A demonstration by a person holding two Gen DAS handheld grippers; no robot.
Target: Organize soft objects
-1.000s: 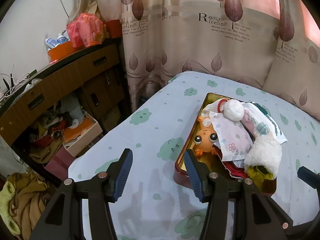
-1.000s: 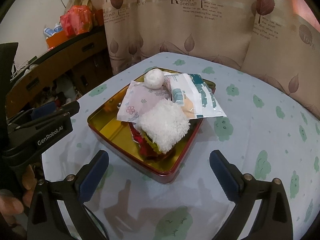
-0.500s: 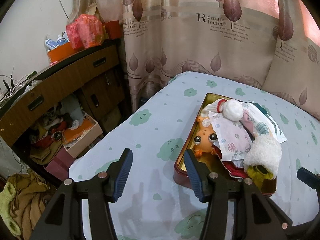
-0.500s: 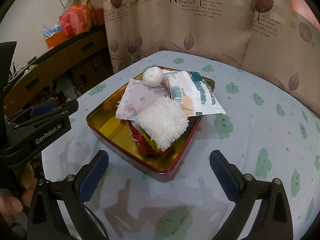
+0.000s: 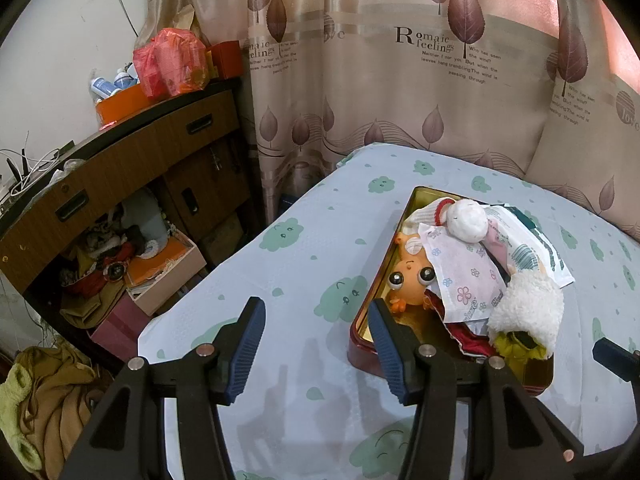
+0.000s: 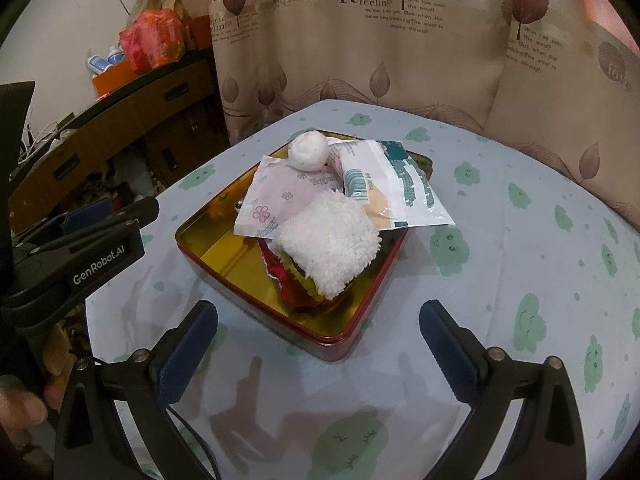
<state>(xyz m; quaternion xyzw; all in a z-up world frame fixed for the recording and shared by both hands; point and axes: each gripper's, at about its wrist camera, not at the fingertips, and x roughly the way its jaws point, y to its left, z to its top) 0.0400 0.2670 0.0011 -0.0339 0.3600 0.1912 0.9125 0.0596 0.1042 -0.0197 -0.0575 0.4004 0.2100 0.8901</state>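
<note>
Soft toys (image 6: 326, 248) heaped, orange doll (image 5: 410, 278) half-covered

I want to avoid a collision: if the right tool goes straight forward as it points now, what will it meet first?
Probably the near corner of the red tin, then the fluffy white toy inside. The right tool is open and centred on them; depth is uncertain.

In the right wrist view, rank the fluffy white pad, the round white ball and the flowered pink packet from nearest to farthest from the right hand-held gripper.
Measured from the right hand-held gripper:
1. Fluffy white pad, at the near end of the tin's pile.
2. Flowered pink packet, behind it, toward the left.
3. Round white ball, at the tin's far edge.
</note>
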